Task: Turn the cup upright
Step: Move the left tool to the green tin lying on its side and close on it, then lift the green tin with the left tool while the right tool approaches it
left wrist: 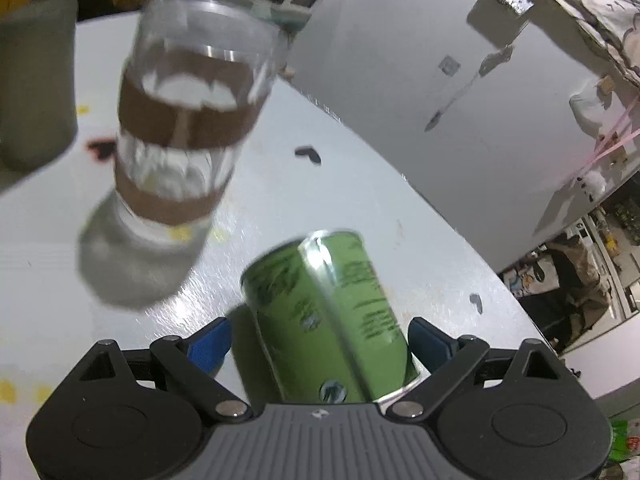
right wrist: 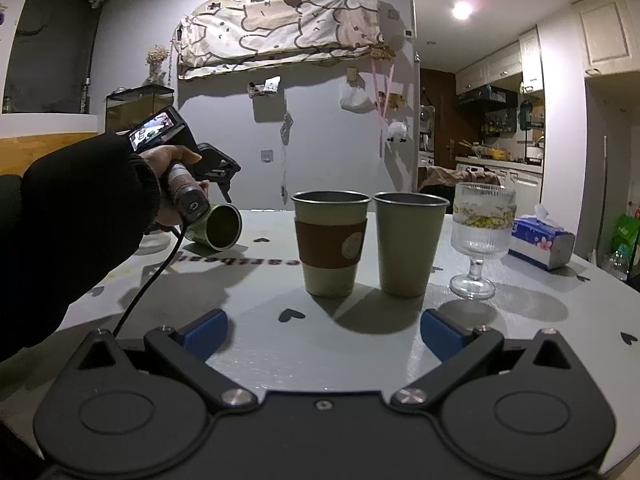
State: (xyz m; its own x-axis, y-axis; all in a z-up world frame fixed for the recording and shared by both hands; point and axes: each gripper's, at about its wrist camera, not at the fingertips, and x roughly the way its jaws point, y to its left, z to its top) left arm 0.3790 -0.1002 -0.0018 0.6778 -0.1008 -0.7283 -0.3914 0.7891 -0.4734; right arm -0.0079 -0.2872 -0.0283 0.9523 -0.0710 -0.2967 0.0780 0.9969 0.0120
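Seen from the left wrist camera, the left gripper (left wrist: 320, 340) has its blue pads on either side of a green printed metal cup (left wrist: 328, 320), but motion blur hides whether the pads actually press its sides, so I cannot tell if it is gripped. The cup lies tilted on the white round table (left wrist: 420, 240), its body slanting away from the camera, with dark lettering smeared down the green wall. Further off on the left stands a clear plastic tumbler wrapped in two brown bands (left wrist: 188, 136); its inside is see-through and I can make out nothing in it for the blur.

From the right wrist camera, the right gripper (right wrist: 323, 334) hangs with its jaws spread wide, nothing between them, low over the table. The green cup sits at the left of the table on its side, its open mouth turned toward this camera and showing a dark, bare interior, under the person's left hand (right wrist: 172, 184) on the other tool. In the middle stand two upright cups just beside each other: a pale metal cup with a brown sleeve (right wrist: 330, 242) and a plain pale metal cup (right wrist: 409, 242). To their right stands a ribbed stemmed glass (right wrist: 480, 236), then a blue tissue box (right wrist: 540, 244).
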